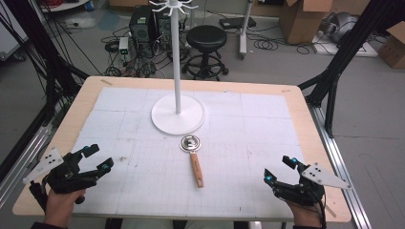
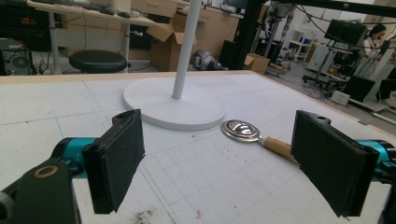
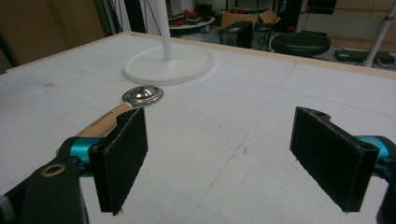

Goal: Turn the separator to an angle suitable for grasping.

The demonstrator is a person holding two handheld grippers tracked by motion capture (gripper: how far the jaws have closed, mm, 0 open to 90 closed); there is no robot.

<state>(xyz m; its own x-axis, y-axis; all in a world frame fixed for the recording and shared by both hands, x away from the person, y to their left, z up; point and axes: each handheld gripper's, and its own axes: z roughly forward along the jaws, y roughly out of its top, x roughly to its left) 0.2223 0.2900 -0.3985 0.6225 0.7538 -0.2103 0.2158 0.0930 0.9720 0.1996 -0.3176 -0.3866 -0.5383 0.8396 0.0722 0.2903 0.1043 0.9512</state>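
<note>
Wooden-handled metal ladle (image 1: 193, 158) lies flat, bowl perhaps inverted; both claws gape.

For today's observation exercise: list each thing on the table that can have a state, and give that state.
Left gripper: open, holding nothing.
Right gripper: open, holding nothing.
Ladle: lying flat on the mat, bowl toward the stand, not gripped.
White stand: upright; no item seen on its hooks.
</note>
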